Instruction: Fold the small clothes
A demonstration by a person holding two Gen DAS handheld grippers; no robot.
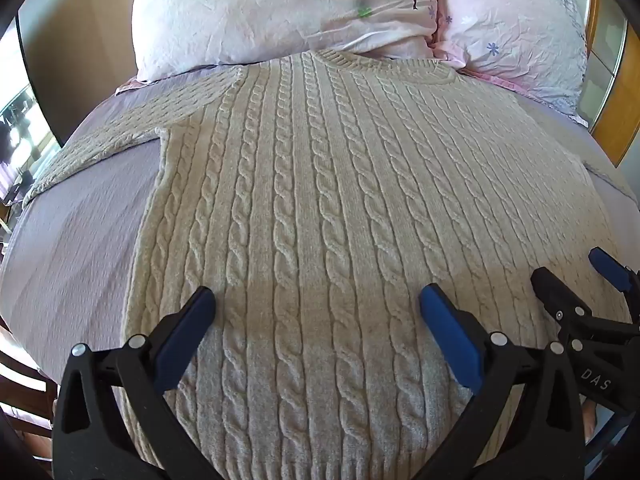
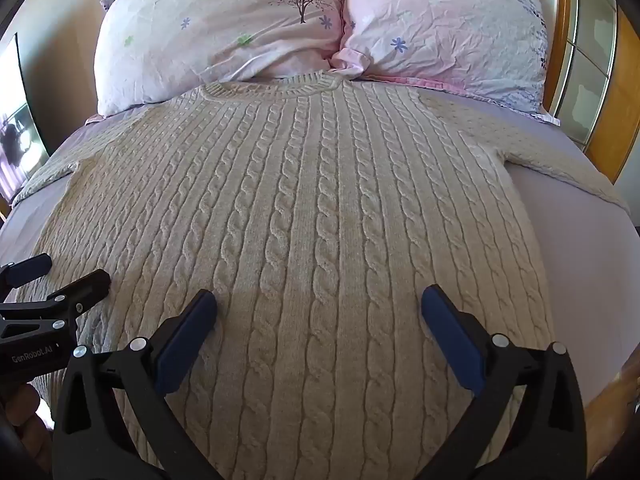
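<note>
A beige cable-knit sweater (image 1: 312,184) lies flat, face up, on the bed, collar toward the pillows; it also shows in the right wrist view (image 2: 304,208). Its sleeves spread out to the left (image 1: 100,148) and to the right (image 2: 560,160). My left gripper (image 1: 318,304) is open and empty, hovering over the sweater's lower left part. My right gripper (image 2: 320,304) is open and empty over the lower right part. Each gripper shows at the edge of the other's view, the right one (image 1: 568,276) and the left one (image 2: 60,272).
The bed has a lilac sheet (image 1: 72,248). Two pink flowered pillows (image 2: 224,28) (image 2: 448,28) lie at the head, touching the collar. A wooden headboard frame (image 2: 600,120) stands at the right. A dark screen (image 2: 16,128) stands at the left.
</note>
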